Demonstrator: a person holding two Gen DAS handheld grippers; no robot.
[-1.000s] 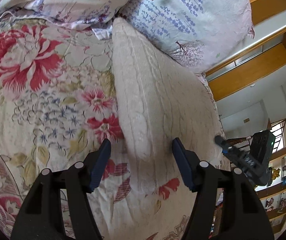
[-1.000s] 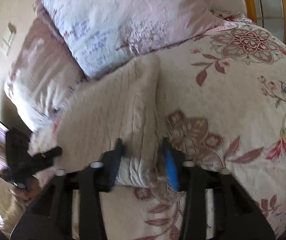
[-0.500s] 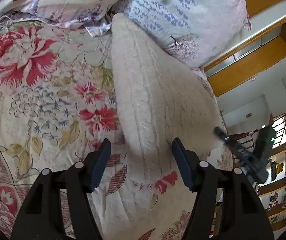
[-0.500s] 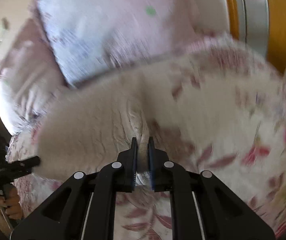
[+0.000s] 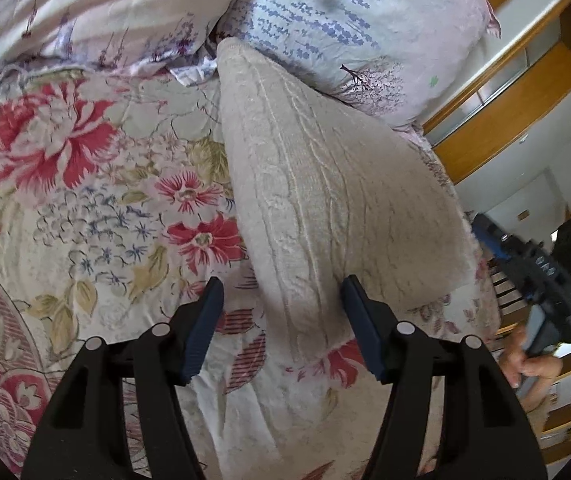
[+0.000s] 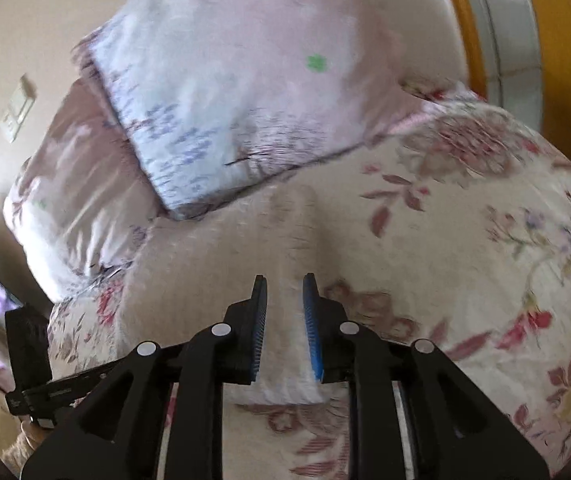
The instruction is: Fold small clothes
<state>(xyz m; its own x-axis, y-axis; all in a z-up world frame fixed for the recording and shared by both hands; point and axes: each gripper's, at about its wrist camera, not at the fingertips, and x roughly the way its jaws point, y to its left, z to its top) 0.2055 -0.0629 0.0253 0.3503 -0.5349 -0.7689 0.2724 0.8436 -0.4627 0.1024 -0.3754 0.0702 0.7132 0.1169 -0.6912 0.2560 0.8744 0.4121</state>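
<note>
A cream cable-knit garment [image 5: 325, 200] lies folded on the flowered bedspread [image 5: 85, 208], its far end against the pillows. My left gripper [image 5: 281, 316] is open, its blue pads either side of the garment's near corner, just above it. In the right wrist view the same garment [image 6: 225, 264] is blurred by motion. My right gripper [image 6: 284, 312] has its jaws partly parted around the garment's near edge; the cloth sits between the pads, and whether they pinch it is unclear. The right gripper also shows in the left wrist view [image 5: 541, 276], off the bed's right side.
Two flowered pillows [image 5: 345, 20] [image 5: 105, 12] lie at the head of the bed. Wooden window frames and shelves [image 5: 505, 92] stand beyond the bed's right edge. The left gripper shows at the lower left of the right wrist view [image 6: 33, 364].
My right gripper clamped shut on the garment's edge half a second ago and now has its jaws parted again. The garment now lies flatter and more spread out. My left gripper stayed open and drew back slightly.
</note>
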